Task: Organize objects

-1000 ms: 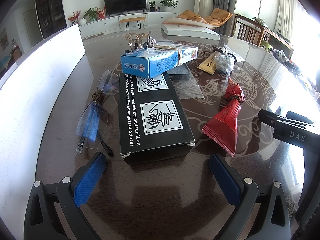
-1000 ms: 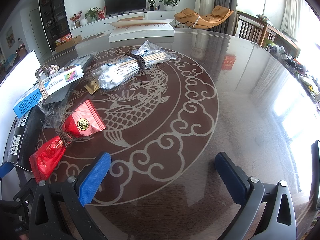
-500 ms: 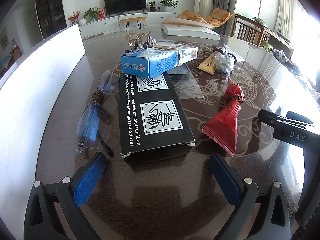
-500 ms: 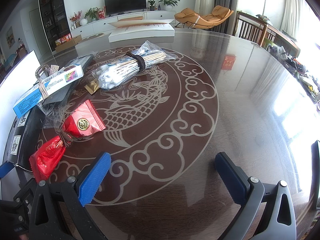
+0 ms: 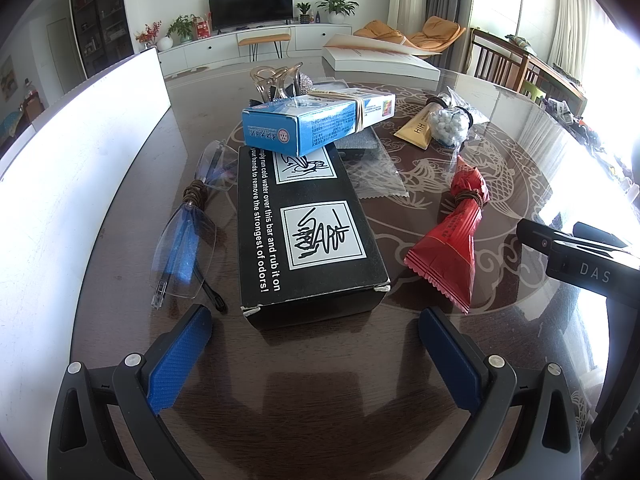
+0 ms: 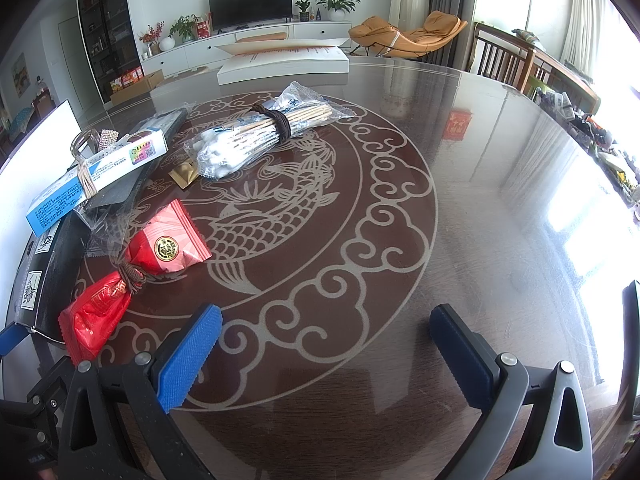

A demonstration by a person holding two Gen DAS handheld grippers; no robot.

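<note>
A long black box (image 5: 308, 232) lies on the glass-topped table just ahead of my open, empty left gripper (image 5: 312, 320). A blue carton (image 5: 316, 124) bound with a rubber band rests on its far end. Folded glasses (image 5: 184, 240) tied with a hair band lie left of it; tied red packets (image 5: 452, 236) lie right. My right gripper (image 6: 326, 318) is open and empty over bare table; the red packets (image 6: 132, 272) lie to its left, a tied bag of cotton swabs (image 6: 256, 136) farther off, the blue carton (image 6: 96, 172) at far left.
A white board (image 5: 80, 168) stands along the table's left side. A flat white box (image 6: 284, 64) lies at the far edge. A gold sachet (image 5: 416, 132), a clear hair claw (image 5: 276, 80) and a clear wrapper (image 5: 376, 176) lie behind the black box. Chairs stand at the right.
</note>
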